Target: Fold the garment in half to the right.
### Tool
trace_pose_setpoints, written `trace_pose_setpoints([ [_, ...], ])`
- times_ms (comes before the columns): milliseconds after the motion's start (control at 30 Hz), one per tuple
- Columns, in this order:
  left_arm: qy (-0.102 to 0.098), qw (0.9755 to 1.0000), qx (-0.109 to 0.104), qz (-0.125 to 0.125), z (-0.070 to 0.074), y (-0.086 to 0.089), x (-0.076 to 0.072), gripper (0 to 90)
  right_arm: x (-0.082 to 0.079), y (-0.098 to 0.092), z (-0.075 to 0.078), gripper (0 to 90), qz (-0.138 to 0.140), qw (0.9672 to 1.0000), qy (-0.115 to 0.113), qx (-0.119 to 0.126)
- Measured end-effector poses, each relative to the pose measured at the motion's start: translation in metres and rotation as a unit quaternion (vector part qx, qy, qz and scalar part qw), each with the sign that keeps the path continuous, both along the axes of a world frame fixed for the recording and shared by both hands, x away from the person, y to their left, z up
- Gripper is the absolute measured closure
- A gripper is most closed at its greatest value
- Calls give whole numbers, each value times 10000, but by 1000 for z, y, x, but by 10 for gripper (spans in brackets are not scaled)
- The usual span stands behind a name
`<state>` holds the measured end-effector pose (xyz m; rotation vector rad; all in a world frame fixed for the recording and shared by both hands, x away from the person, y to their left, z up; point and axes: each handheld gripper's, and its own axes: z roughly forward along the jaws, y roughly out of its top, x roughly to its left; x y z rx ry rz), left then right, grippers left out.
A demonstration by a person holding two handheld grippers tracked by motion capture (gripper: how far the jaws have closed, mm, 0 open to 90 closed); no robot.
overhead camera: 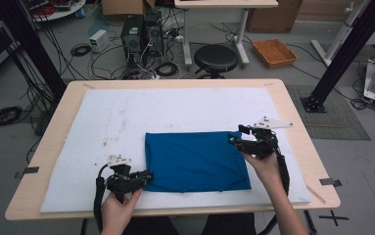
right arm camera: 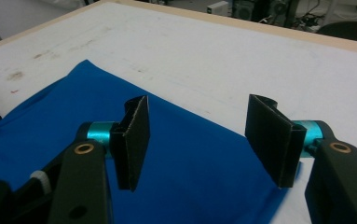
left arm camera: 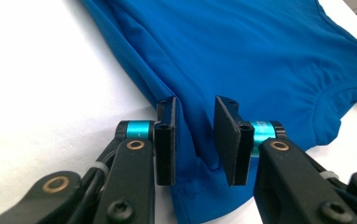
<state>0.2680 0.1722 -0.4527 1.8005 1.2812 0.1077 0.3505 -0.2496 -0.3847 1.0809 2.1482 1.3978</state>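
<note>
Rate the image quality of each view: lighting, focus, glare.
High view: even, dim light, soft detail, no glare on the blue cloth. Left gripper view: white mat blown out, cloth folds sharp beyond the open left gripper. Right gripper view: open right gripper near and crisp, far background slightly soft.

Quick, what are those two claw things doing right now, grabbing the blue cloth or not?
Left gripper: open, jaws astride the blue cloth's edge, not clamped.
Right gripper: open wide at the cloth's far corner, holding nothing.
</note>
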Motion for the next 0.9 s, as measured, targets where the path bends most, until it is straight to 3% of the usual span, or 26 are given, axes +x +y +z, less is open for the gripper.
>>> trace_pose_setpoints([
  [133, -17, 10000, 1, 22, 0, -1, -1, 702, 5, 18, 0, 400, 107, 9999, 73, 28],
  [333, -32, 10000, 10, 47, -1, -1, -1, 743, 22, 70, 4, 483, 360, 9992, 135, -101],
  [367, -28, 10000, -9, 64, -1, 0, -1, 759, 30, 92, 5, 507, 421, 9985, 229, -280],
  [467, 2, 9999, -66, 84, -2, 1, -1, 775, 42, 125, 3, 532, 595, 9965, 336, -480],
  [500, 9, 9999, -61, 87, -2, 1, 0, 775, 42, 125, 3, 532, 595, 9965, 336, -480],
  [533, 7, 9999, -63, 89, -2, 1, 0, 779, 46, 135, 2, 547, 643, 9957, 376, -543],
  [633, -26, 10000, -32, 69, -2, 1, -1, 780, 61, 170, -5, 570, 821, 9939, 607, -428],
  [767, -52, 10000, 3, 58, -3, 1, -1, 782, 71, 191, -10, 584, 952, 9919, 693, -481],
  [800, -75, 9999, 19, 81, -3, 0, -2, 782, 79, 202, -14, 584, 1065, 9896, 772, -584],
  [900, -80, 9999, 47, 101, -2, -1, -2, 783, 88, 216, -19, 604, 1197, 9876, 823, -587],
])
